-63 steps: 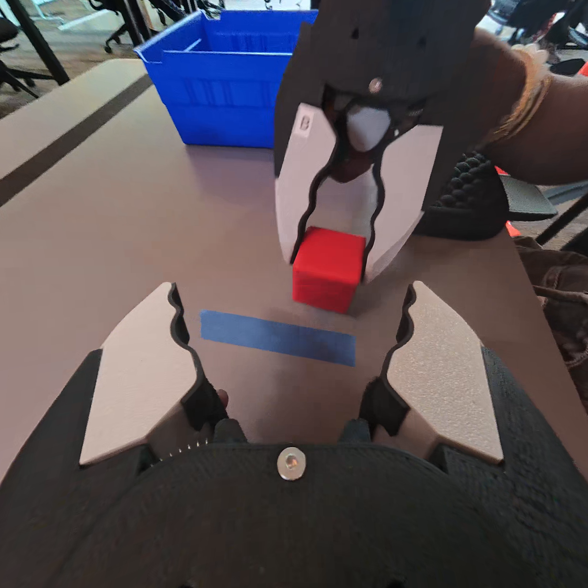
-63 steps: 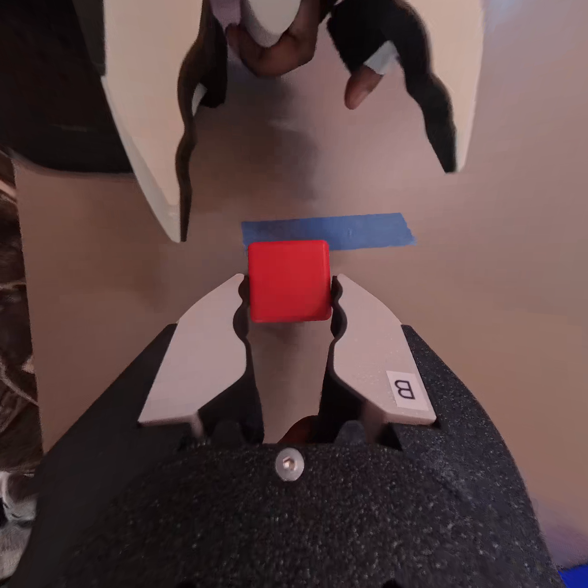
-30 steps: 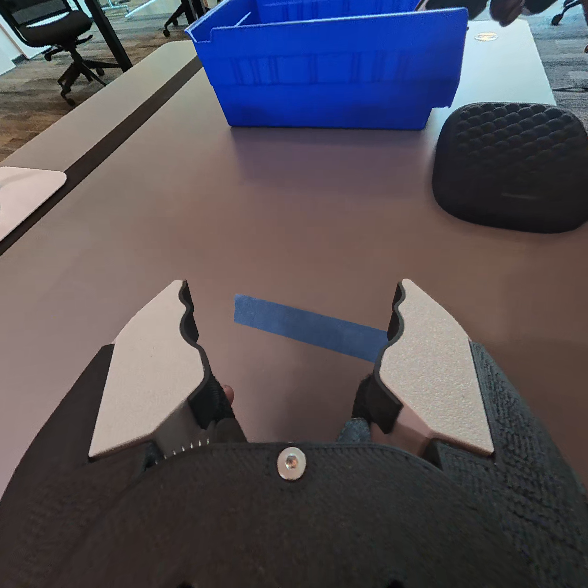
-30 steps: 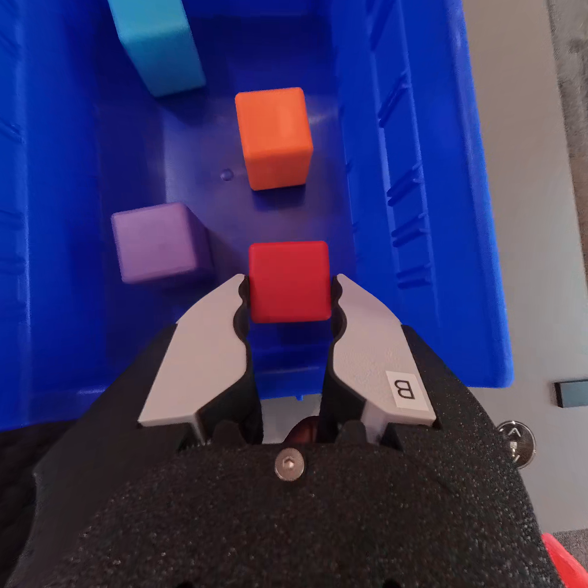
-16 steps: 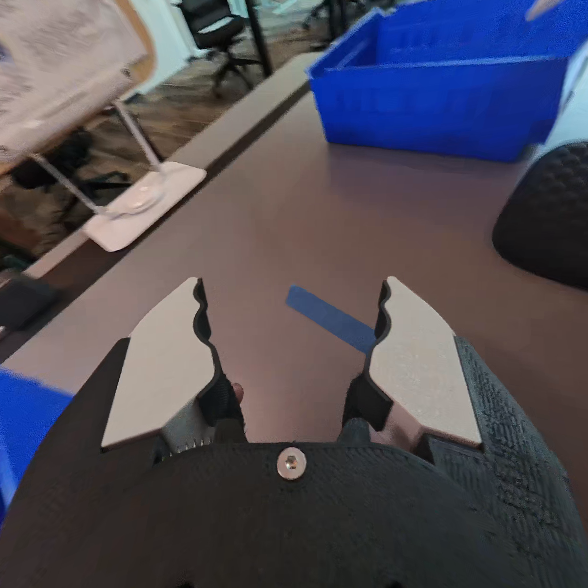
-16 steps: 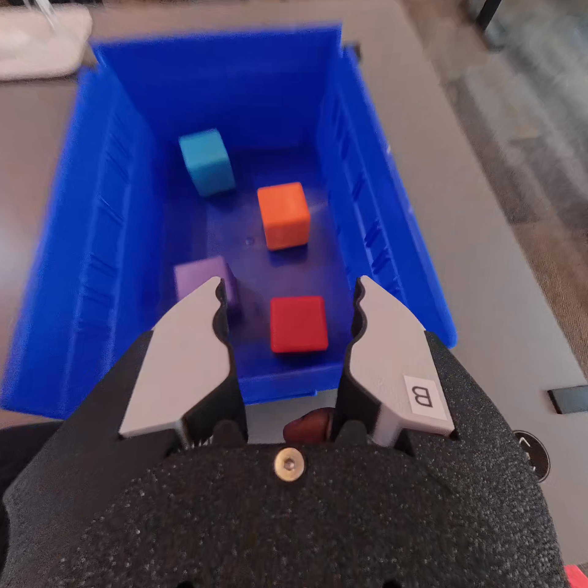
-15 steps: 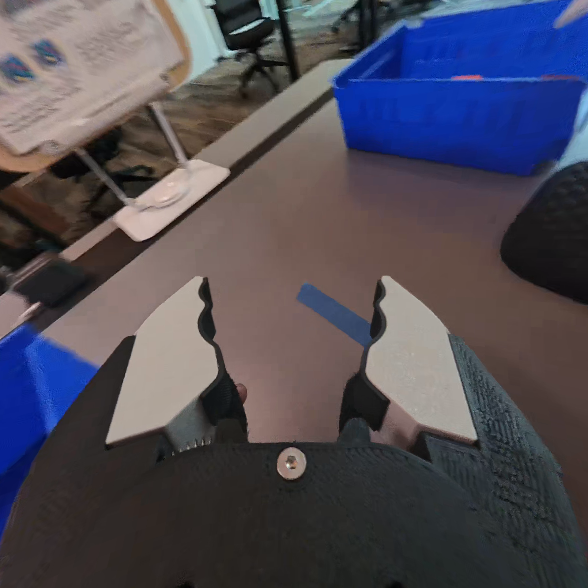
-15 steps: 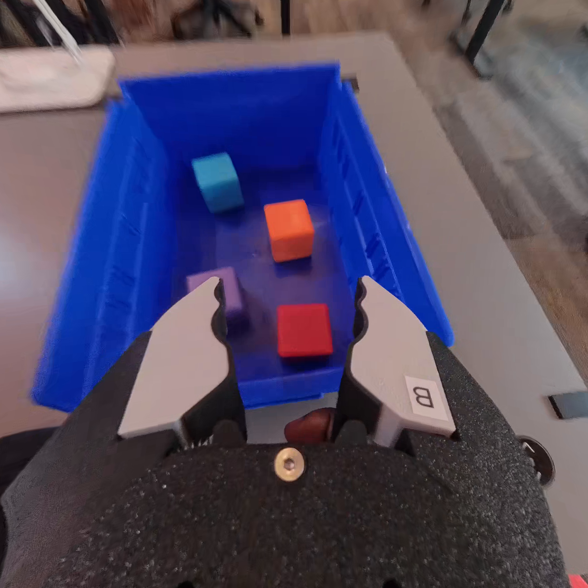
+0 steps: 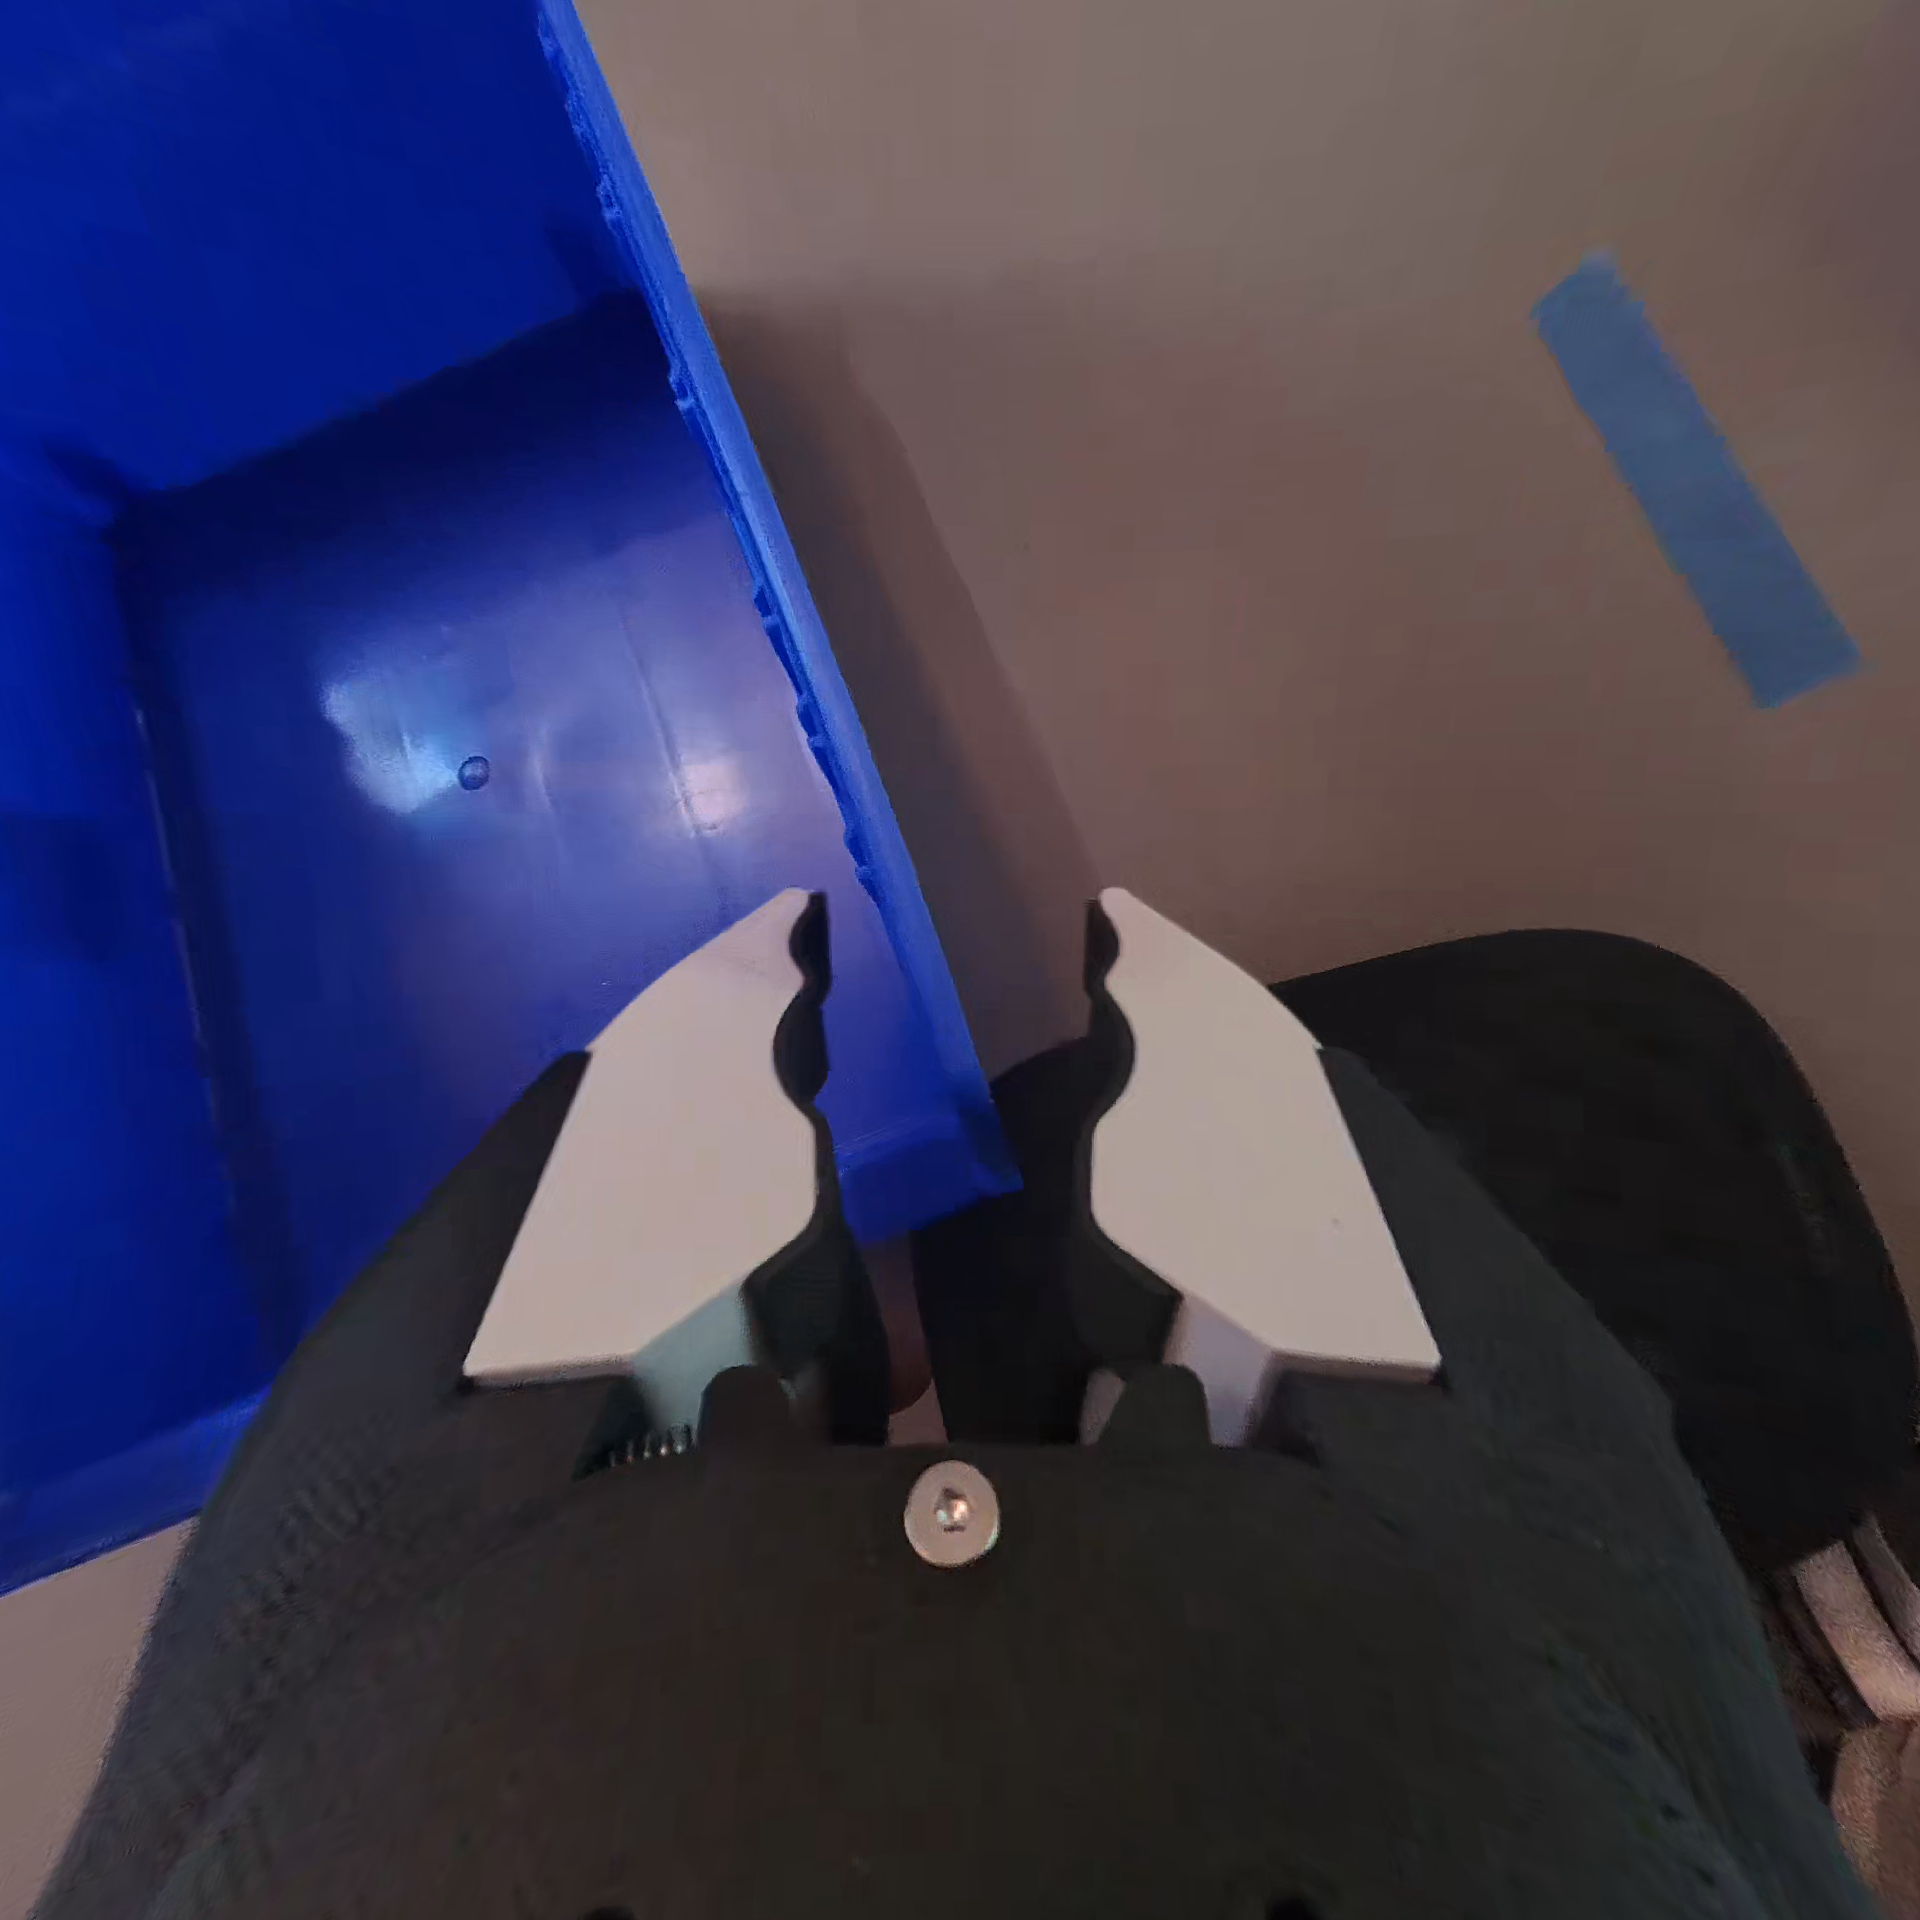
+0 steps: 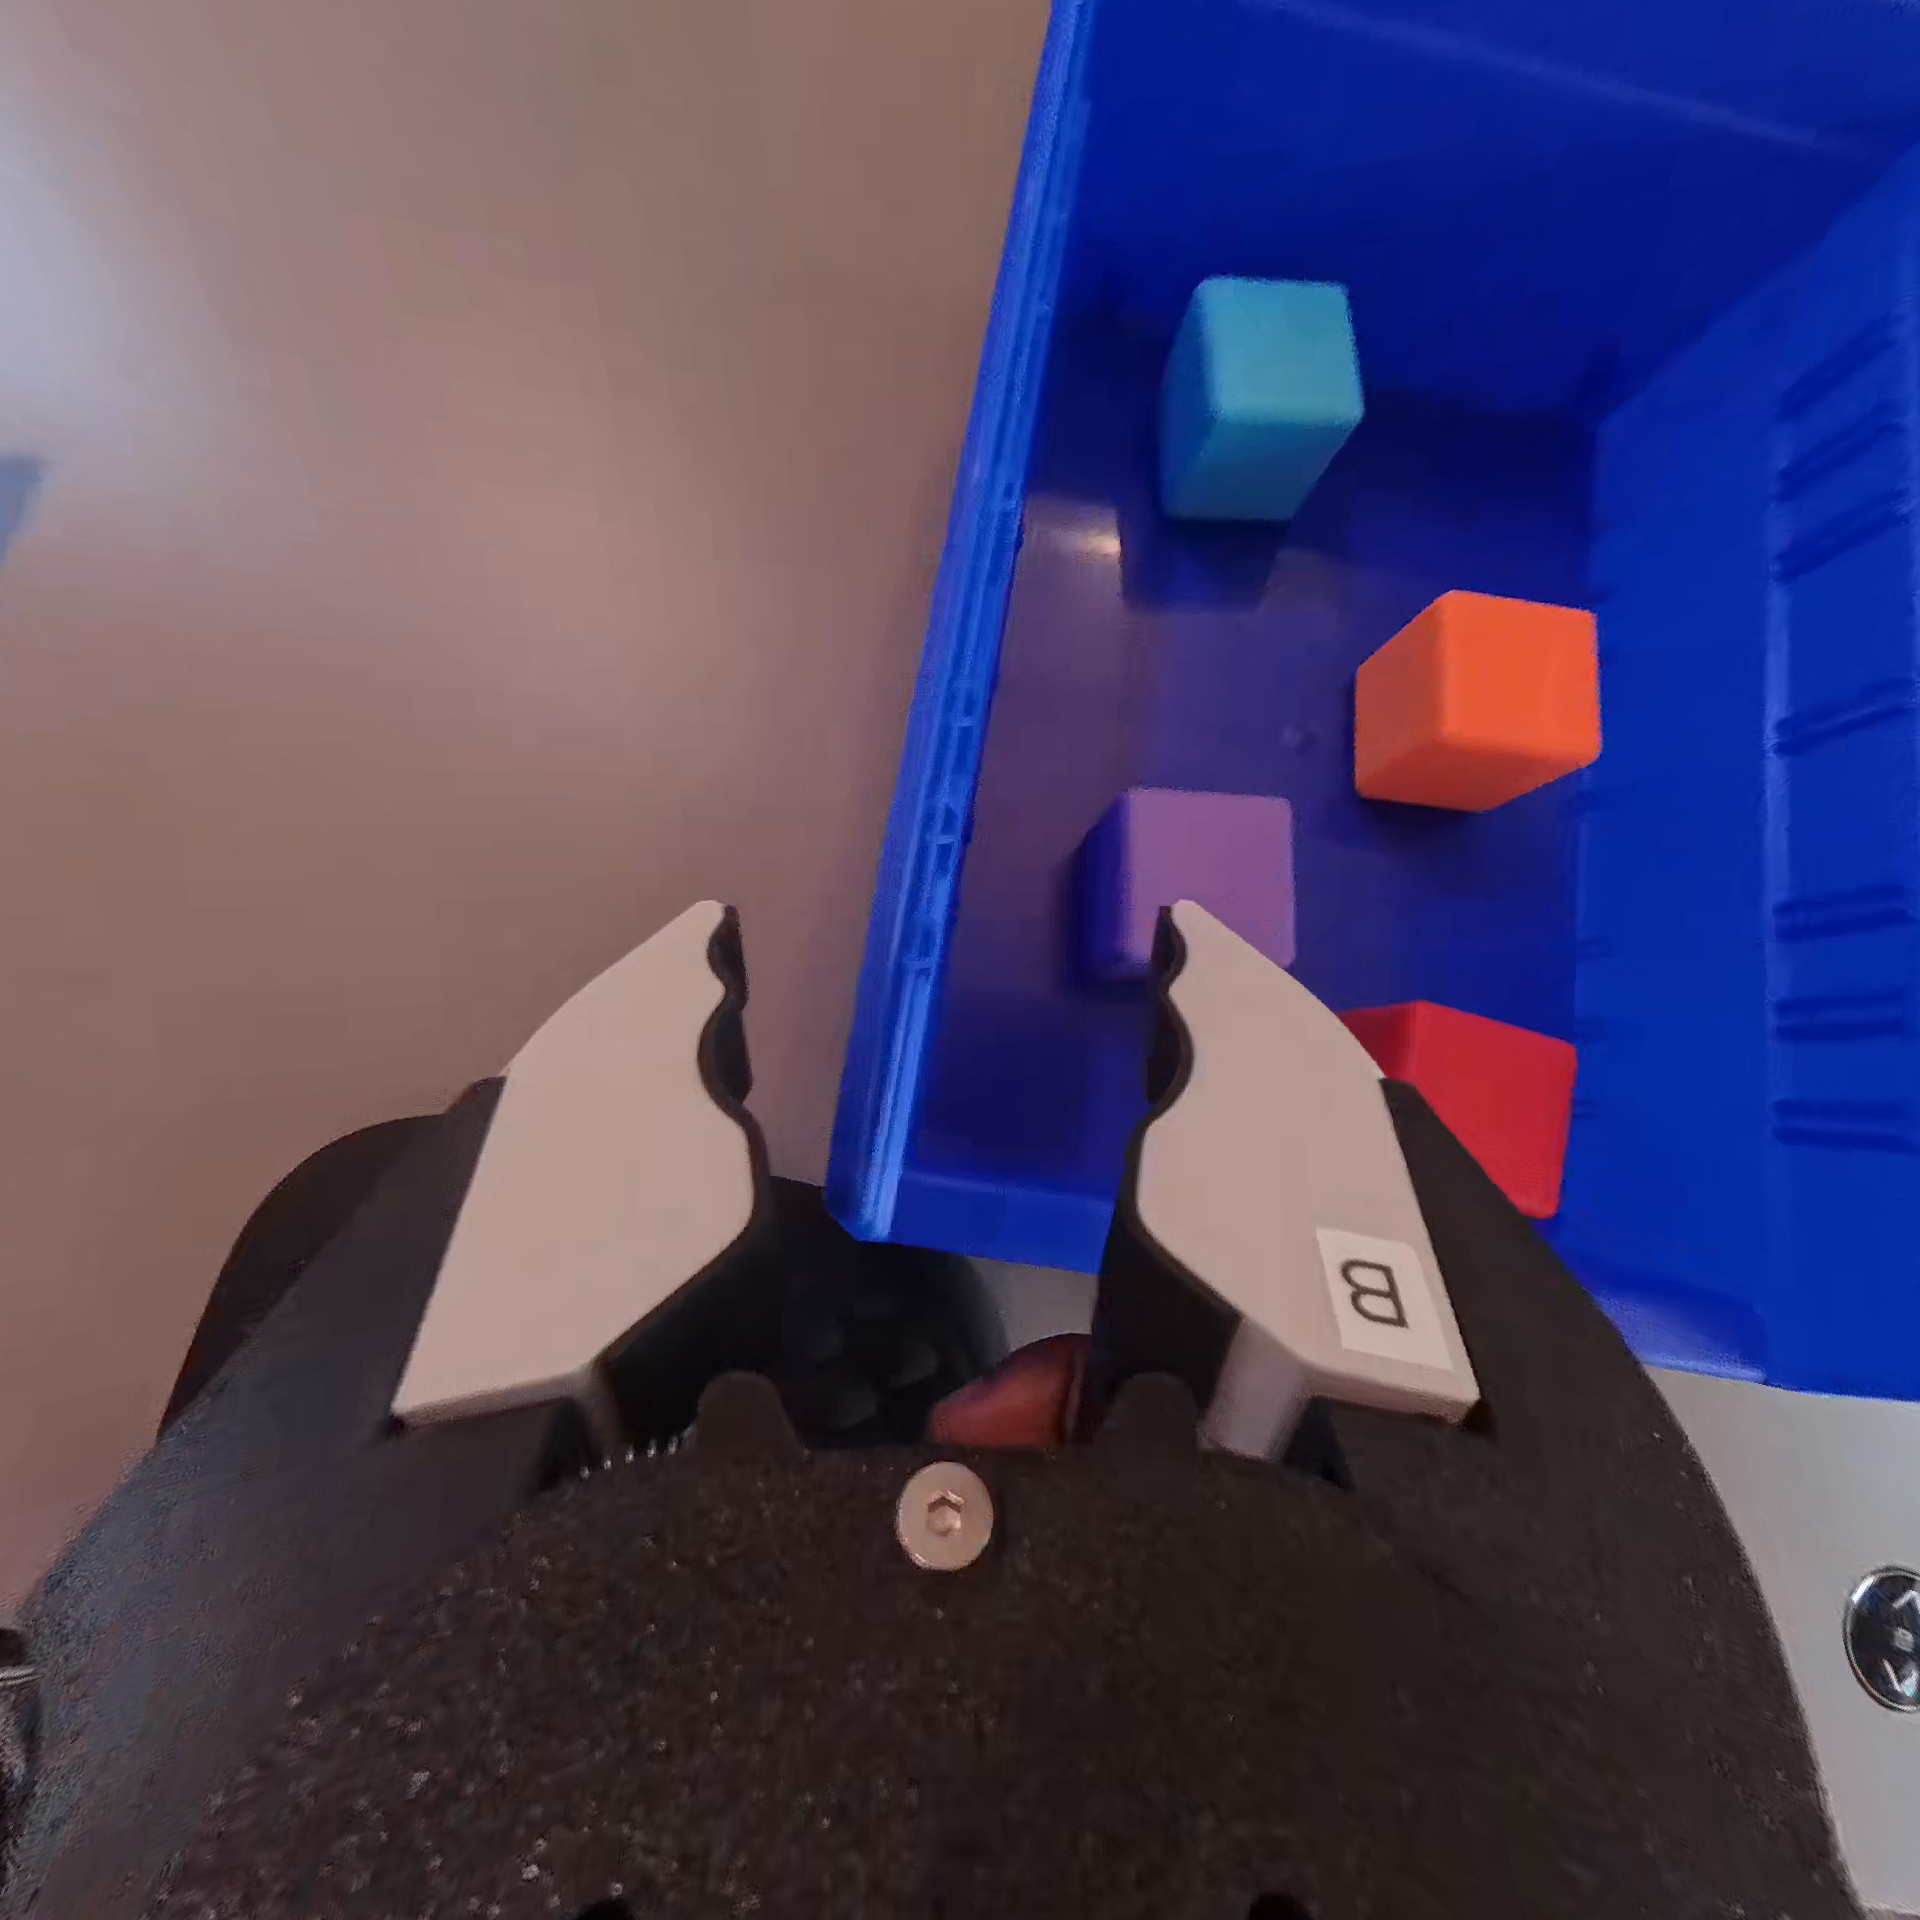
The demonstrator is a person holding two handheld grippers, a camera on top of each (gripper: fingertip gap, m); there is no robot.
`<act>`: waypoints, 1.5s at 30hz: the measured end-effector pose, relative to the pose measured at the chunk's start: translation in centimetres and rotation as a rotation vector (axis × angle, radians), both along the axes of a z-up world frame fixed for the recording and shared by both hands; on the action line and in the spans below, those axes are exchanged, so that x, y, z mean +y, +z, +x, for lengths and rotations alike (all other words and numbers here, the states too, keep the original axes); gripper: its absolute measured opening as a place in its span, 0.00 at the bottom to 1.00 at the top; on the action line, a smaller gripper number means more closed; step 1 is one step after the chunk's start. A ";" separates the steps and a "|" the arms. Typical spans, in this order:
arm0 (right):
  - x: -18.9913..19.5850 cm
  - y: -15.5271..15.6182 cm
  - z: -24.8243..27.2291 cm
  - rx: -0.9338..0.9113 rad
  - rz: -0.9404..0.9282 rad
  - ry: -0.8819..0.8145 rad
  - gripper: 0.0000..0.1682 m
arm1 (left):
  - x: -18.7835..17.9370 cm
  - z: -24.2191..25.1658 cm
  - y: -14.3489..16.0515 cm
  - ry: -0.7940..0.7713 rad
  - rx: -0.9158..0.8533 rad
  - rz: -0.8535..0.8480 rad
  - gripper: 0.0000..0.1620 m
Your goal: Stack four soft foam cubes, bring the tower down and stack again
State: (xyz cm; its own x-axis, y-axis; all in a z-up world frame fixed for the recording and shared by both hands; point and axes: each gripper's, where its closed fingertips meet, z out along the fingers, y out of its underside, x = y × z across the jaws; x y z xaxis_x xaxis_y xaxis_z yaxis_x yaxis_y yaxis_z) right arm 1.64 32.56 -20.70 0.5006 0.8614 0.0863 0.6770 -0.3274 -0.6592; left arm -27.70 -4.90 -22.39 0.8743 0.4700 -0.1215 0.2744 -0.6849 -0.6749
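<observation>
Left wrist view: the left hand-held gripper [image 9: 948, 940] hangs released and empty over the wall of a blue bin [image 9: 717, 436] holding no cubes; blue tape [image 9: 1688, 488] lies ahead-right on the tabletop [image 9: 1195, 364].

Right wrist view: the right hand-held gripper [image 10: 948, 951], released and empty, is the nearer one; the purple cube [image 10: 1184, 873], red cube [image 10: 1465, 1091], orange cube [image 10: 1475, 696] and teal cube [image 10: 1257, 400] sit ahead-right inside another blue bin [image 10: 966, 727].

Four foam cubes sit apart on the floor of the blue bin [image 10: 1849, 665], none stacked. In the right wrist view, the teal cube [image 10: 1262, 400] lies toward 1 o'clock, the orange cube [image 10: 1481, 701] toward 2 o'clock, the purple cube [image 10: 1195, 873] near centre, and the red cube [image 10: 1475, 1091] toward 3 o'clock, partly hidden.
</observation>
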 end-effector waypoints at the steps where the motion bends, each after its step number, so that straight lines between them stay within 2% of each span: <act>1: -0.1 -0.4 -0.1 -0.016 0.000 0.005 0.40 | 0.1 0.0 -0.3 -0.013 -0.006 -0.004 0.22; 3: 0.1 -1.2 0.1 -0.066 0.026 -0.004 0.28 | -0.1 -0.6 -0.3 -0.006 0.038 -0.026 0.13; 7: -0.5 -2.3 -0.3 -0.091 0.031 0.049 0.11 | -0.6 -1.2 -0.3 -0.062 0.133 -0.094 0.10; 8: -0.3 -2.3 -0.3 -0.103 0.059 0.061 0.10 | -0.8 -1.5 -0.3 -0.074 0.165 -0.119 0.09; 11: 0.3 -2.3 0.2 -0.193 0.174 0.124 0.08 | -1.0 -2.3 -0.3 -0.142 0.247 -0.164 0.07; 16: 0.0 -2.3 0.2 -0.152 0.170 0.267 0.08 | -0.3 -3.7 -0.3 -0.270 0.257 -0.091 0.07; 21: -0.9 -2.3 0.5 -0.105 0.192 0.530 0.07 | 0.5 -5.7 -0.3 -0.450 0.241 0.008 0.06; 24: -1.7 -2.2 0.7 -0.047 0.210 0.705 0.06 | 0.9 -7.0 -0.3 -0.540 0.160 0.087 0.05; 30: -3.8 -2.1 1.1 0.160 0.128 1.014 0.04 | 2.8 -9.8 -0.3 -0.682 0.077 0.177 0.04; 35: -5.6 -2.1 2.0 0.216 0.014 1.226 0.03 | 5.1 -10.8 -0.3 -0.832 0.041 0.211 0.03; 39: -7.0 -2.1 1.7 0.236 -0.049 1.321 0.03 | 6.9 -11.2 -0.3 -0.914 -0.008 0.226 0.03; 45: -9.0 -2.1 0.1 0.244 -0.034 1.364 0.03 | 11.2 -10.3 -0.4 -1.019 -0.038 0.229 0.03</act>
State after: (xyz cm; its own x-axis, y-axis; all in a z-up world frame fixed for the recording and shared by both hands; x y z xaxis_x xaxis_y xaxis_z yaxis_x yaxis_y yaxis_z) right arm 1.75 23.53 -22.80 -0.7311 0.6764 0.0890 0.3411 0.4753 -0.8110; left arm -38.02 6.34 -22.75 0.8711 -0.4833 -0.0869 -0.3377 -0.4610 -0.8206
